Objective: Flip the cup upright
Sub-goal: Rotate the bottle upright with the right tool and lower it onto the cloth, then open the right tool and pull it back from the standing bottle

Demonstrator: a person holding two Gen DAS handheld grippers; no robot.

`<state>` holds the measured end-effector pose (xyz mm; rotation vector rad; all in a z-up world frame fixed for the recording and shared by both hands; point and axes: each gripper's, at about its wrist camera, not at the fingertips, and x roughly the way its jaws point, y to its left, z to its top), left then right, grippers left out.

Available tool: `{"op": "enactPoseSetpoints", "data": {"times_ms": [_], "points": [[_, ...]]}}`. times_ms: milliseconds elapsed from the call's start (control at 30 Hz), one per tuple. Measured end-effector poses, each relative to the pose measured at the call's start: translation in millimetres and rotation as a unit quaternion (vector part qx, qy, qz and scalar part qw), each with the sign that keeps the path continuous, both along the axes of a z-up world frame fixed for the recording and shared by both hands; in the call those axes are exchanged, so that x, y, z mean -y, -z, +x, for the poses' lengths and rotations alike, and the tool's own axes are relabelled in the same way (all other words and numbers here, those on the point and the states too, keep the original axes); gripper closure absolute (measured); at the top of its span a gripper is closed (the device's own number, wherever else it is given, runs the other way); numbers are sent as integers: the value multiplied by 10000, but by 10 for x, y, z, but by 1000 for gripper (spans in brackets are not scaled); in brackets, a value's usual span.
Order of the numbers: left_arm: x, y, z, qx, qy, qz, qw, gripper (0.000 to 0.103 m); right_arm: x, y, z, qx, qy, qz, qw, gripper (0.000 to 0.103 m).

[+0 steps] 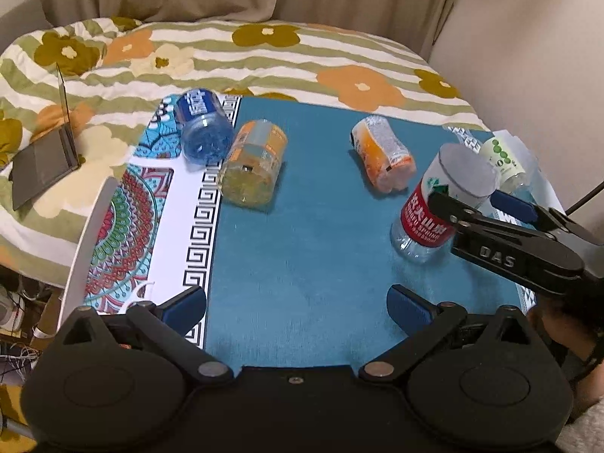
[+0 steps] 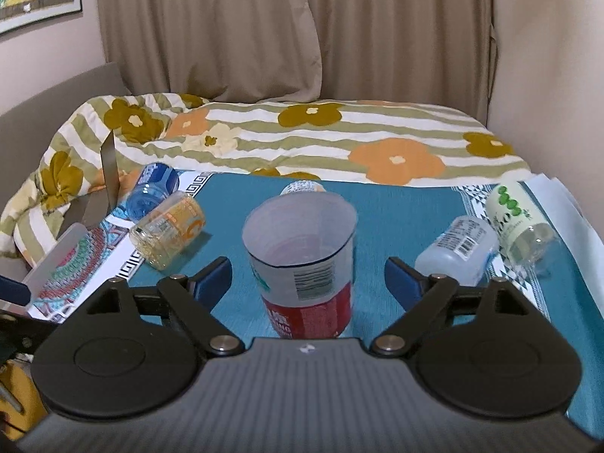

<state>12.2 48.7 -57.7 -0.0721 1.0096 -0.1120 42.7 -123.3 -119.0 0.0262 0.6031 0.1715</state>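
The cup with the red and white label (image 2: 305, 268) is a cut-off clear plastic bottle. It stands upright on the teal mat, open end up, between the wide-open fingers of my right gripper (image 2: 307, 279), which do not touch it. In the left wrist view the same cup (image 1: 439, 204) stands at the right with the right gripper (image 1: 487, 204) around its upper part. My left gripper (image 1: 296, 307) is open and empty, low over the near part of the teal mat (image 1: 302, 245).
Other cut-bottle cups lie on their sides: a blue one (image 1: 204, 128), a yellow-orange one (image 1: 253, 162), an orange one (image 1: 383, 153), a green-dotted one (image 2: 521, 222) and a clear one (image 2: 456, 249). A laptop (image 1: 49, 151) sits on the flowered bedspread at left.
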Motion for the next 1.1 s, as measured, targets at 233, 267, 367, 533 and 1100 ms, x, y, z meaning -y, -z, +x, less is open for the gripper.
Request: {"op": "enactPoseSetpoints", "data": {"times_ms": [233, 267, 367, 533, 1100], "points": [[98, -263, -59, 388, 37, 72, 9992, 0, 187, -497, -276, -173, 46, 3, 9998, 0], [122, -314, -72, 483, 38, 84, 9988, 0, 213, -566, -321, -180, 61, -23, 9998, 0], [179, -433, -111, 739, 23, 108, 9972, 0, 311, -773, -434, -323, 176, -105, 9993, 0], [273, -543, -200, 1089, 5, 157, 9939, 0, 456, -961, -576, -552, 338, -202, 9977, 0], [506, -531, -365, 1455, 161, 479, 9881, 0, 733, -847, -762, -958, 861, -268, 9913, 0]]}}
